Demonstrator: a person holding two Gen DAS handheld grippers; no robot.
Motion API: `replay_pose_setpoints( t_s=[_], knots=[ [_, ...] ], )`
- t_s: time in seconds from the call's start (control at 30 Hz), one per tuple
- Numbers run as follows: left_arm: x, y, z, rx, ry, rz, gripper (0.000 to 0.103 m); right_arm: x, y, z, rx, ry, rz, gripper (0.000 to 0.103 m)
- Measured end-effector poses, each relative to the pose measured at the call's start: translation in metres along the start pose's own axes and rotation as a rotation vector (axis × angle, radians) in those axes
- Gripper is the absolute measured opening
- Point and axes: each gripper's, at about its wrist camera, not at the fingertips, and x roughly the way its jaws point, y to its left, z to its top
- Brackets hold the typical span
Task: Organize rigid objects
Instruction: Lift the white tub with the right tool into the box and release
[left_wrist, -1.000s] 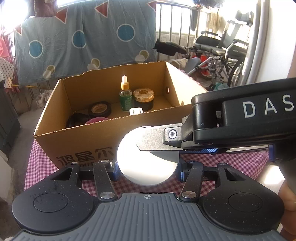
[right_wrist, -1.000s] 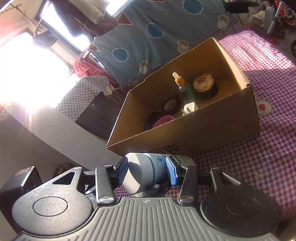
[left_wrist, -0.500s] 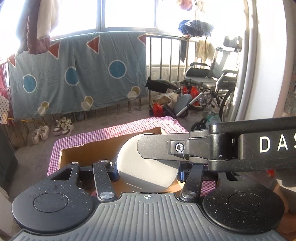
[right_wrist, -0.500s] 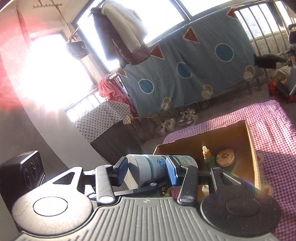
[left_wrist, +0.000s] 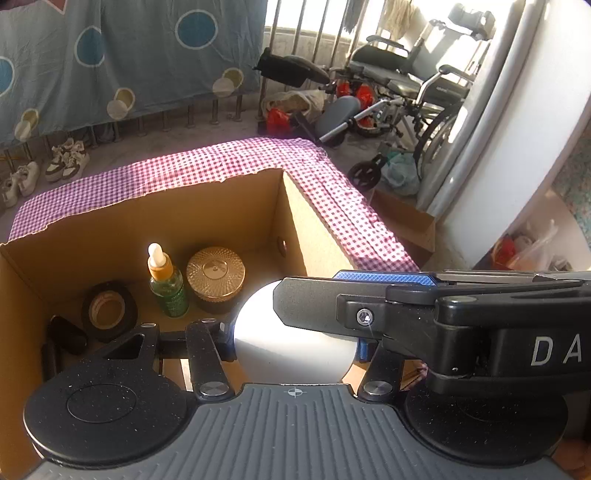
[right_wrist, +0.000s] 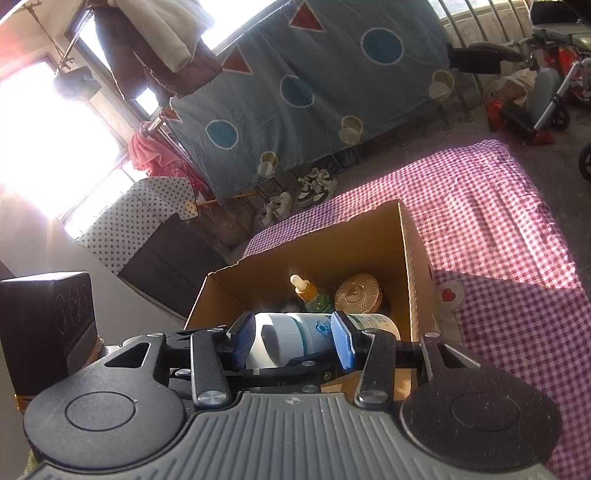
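Note:
A white plastic bottle (left_wrist: 291, 350) with a green label hangs on its side above the open cardboard box (left_wrist: 147, 218). My left gripper (left_wrist: 295, 343) is shut on its round end. In the right wrist view the same bottle (right_wrist: 373, 323) sits between the blue pads of my right gripper (right_wrist: 293, 341), shut near its cap. The right gripper's black finger (left_wrist: 317, 310) crosses in front of the bottle in the left view. Inside the box stand a green dropper bottle (left_wrist: 168, 291) and a gold-lidded jar (left_wrist: 215, 275), beside a roll of black tape (left_wrist: 109, 310).
The box (right_wrist: 369, 236) stands on a purple checked tablecloth (right_wrist: 498, 221). A wheelchair (left_wrist: 406, 85) and bags lie beyond the table's right end. A blue patterned sheet (right_wrist: 314, 74) hangs on the railing, shoes beneath. A black device (right_wrist: 44, 325) sits at the left.
Both grippers carried the bottle from in front of the box's near wall up and forward. The views tipped up, then back down, and now look into the box.

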Motion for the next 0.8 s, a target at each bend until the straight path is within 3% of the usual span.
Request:
replay_pose_setpoints(
  t_s=[0.27,0.63,0.8],
  knots=[
    [0.015,0.005,0.004,0.042,0.096,0.022,0.053,0.012,-0.02,0.003,0.016,0.017,0.007,0.053],
    [0.05,-0.011,0.015,0.216,0.264,0.098,0.053,0.008,-0.034,0.007,0.038,-0.013,-0.004,0.054],
    [0.055,-0.011,0.018,0.208,0.271,0.1,0.054,0.004,-0.046,0.007,0.074,-0.03,0.004,0.053]
  ],
)
